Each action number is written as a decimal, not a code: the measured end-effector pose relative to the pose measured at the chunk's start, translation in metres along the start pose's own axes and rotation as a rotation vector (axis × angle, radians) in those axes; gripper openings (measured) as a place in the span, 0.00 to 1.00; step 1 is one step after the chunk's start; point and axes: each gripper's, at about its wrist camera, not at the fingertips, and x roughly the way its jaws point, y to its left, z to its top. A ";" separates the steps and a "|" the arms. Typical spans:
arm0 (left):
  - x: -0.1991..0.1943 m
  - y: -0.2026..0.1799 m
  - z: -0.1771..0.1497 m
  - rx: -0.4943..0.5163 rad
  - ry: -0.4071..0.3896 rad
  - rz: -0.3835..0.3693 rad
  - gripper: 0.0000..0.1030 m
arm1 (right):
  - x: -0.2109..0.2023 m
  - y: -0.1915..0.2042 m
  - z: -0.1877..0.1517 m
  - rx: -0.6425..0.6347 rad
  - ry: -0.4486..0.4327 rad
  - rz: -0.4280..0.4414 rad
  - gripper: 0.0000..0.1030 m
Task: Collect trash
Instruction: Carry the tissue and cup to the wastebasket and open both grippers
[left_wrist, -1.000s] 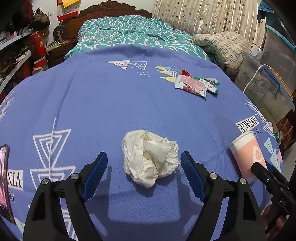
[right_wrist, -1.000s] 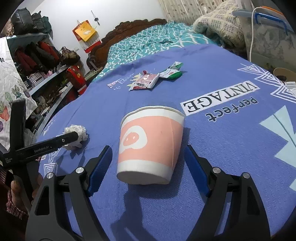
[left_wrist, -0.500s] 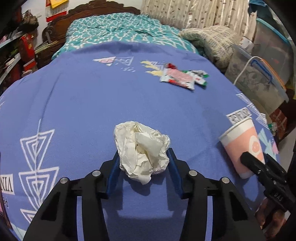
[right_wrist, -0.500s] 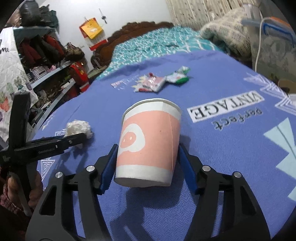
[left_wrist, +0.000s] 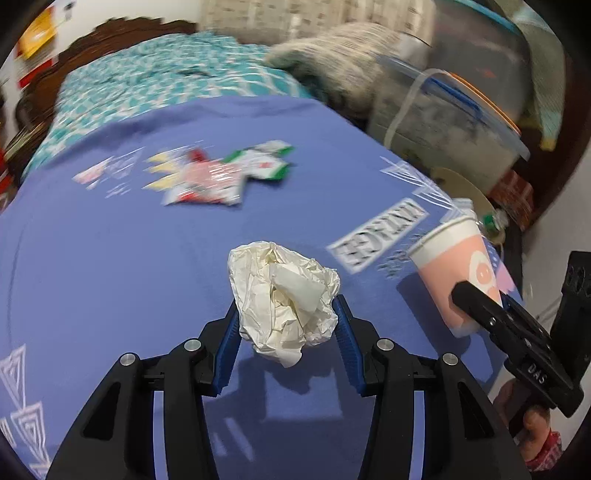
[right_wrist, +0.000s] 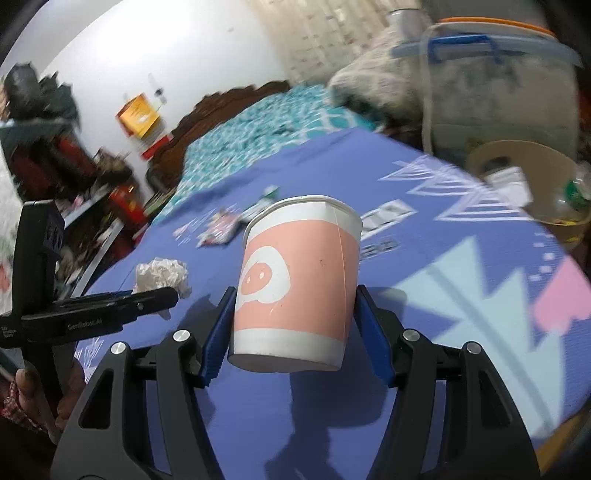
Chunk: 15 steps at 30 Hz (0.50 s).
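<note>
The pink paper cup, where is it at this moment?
The pink paper cup sits upright between the jaws of the right gripper, low in the middle of the right wrist view, above the blue bedsheet and right of the crumpled tissue.

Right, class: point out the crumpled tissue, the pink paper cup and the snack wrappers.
crumpled tissue (left_wrist: 284, 301): left wrist view, middle of the wad.
pink paper cup (right_wrist: 295, 280): right wrist view, pink side wall.
snack wrappers (left_wrist: 210, 182): left wrist view, red-and-white packet's middle.

The crumpled paper (left_wrist: 282, 302) sits between the left gripper (left_wrist: 284, 325) pads, the cup (right_wrist: 295, 280) between the right gripper (right_wrist: 291, 325) pads. Wrappers (left_wrist: 218, 177) lie on the bedspread (left_wrist: 110, 258) ahead of both; a tub (right_wrist: 498, 92) stands beyond the cup, right.
</note>
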 end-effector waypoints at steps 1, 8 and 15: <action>0.005 -0.013 0.007 0.030 0.002 -0.013 0.44 | -0.004 -0.009 0.003 0.014 -0.013 -0.012 0.62; 0.052 -0.110 0.072 0.218 0.023 -0.127 0.44 | -0.040 -0.093 0.043 0.066 -0.127 -0.155 0.62; 0.120 -0.223 0.159 0.334 0.061 -0.256 0.44 | -0.046 -0.176 0.105 0.020 -0.129 -0.365 0.63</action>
